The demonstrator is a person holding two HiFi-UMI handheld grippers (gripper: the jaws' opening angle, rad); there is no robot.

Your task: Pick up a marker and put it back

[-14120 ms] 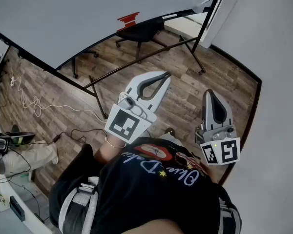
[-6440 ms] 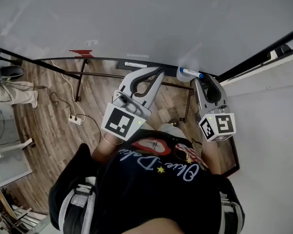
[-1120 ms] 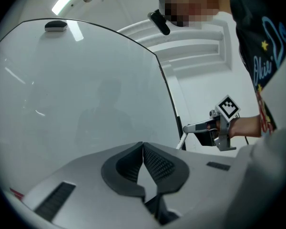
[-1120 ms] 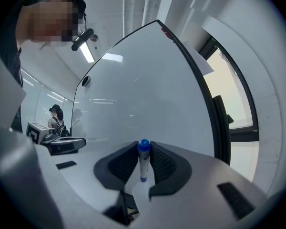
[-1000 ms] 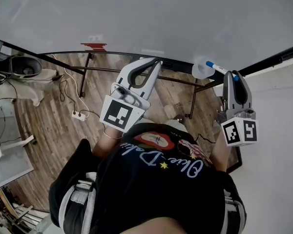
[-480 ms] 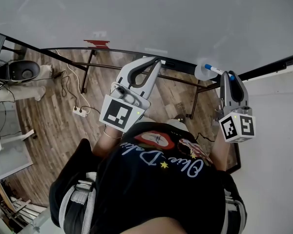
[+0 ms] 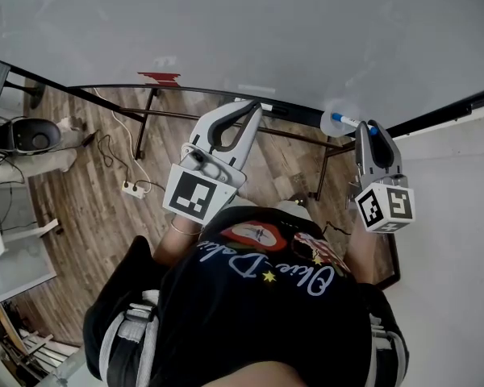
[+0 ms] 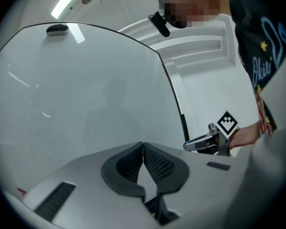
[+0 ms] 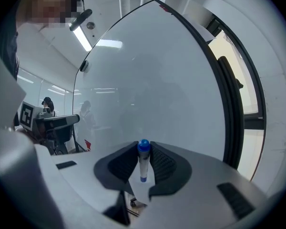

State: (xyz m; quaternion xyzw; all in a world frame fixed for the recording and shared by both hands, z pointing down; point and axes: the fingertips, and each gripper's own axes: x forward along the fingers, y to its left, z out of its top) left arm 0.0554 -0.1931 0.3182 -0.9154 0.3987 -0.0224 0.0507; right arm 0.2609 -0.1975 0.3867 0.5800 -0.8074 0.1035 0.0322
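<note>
A white marker with a blue cap (image 9: 143, 157) stands upright between the pads of my right gripper (image 9: 143, 151), which is shut on it. In the head view the marker (image 7: 347, 121) sticks out to the left of the right gripper (image 7: 369, 129), close to the lower edge of the whiteboard (image 7: 226, 31). My left gripper (image 7: 250, 108) is held level in front of the board with its jaws shut and nothing between them (image 8: 143, 148). From the left gripper view the right gripper (image 8: 205, 143) shows at the right, beside the board's black frame.
The whiteboard's black-framed ledge (image 7: 294, 113) runs along its lower edge, with a red item (image 7: 160, 77) at its left end. Below are the stand's legs (image 7: 141, 123), a wooden floor with cables and a power strip (image 7: 131, 189), and a white wall (image 7: 460, 184) at the right.
My right gripper has sunk a little with the marker, and the marker's tip now sits nearer the board's lower edge. The left gripper has kept still.
</note>
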